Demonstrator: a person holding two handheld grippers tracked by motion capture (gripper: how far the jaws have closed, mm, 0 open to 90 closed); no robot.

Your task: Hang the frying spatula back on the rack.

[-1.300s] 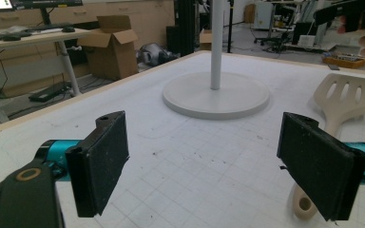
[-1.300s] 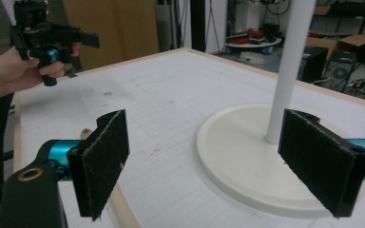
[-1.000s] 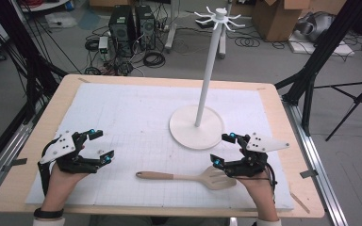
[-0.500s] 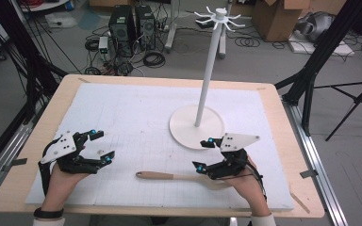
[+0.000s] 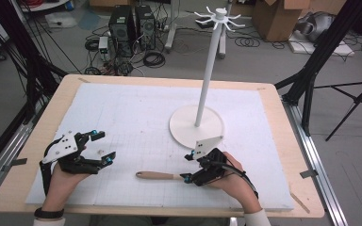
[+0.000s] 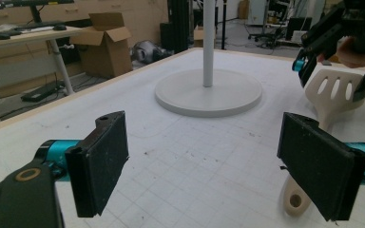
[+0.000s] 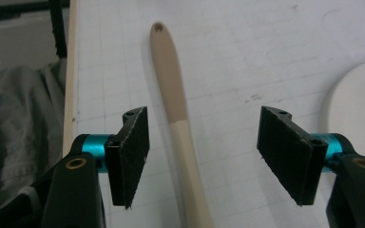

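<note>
As the right tongs [image 7: 202, 156] are spread astride its handle, the spatula [image 7: 180, 128], seemingly light and stiff, is best gripped mid-handle; the left tongs [image 6: 218, 166] are held apart, empty.

This is a lab or workshop set up for recording. A wooden table [image 5: 283, 117] topped with a white gridded mat [image 5: 136, 122] stands on a grey floor amid black tripod legs [image 5: 320, 56] and frame struts. Behind it sit two computer towers [image 5: 131, 24] with loose cables [image 5: 153, 59] on the floor and open cardboard boxes [image 5: 275, 16]. The left gripper view shows a desk [image 6: 28, 35] and another box [image 6: 107, 40]
</note>
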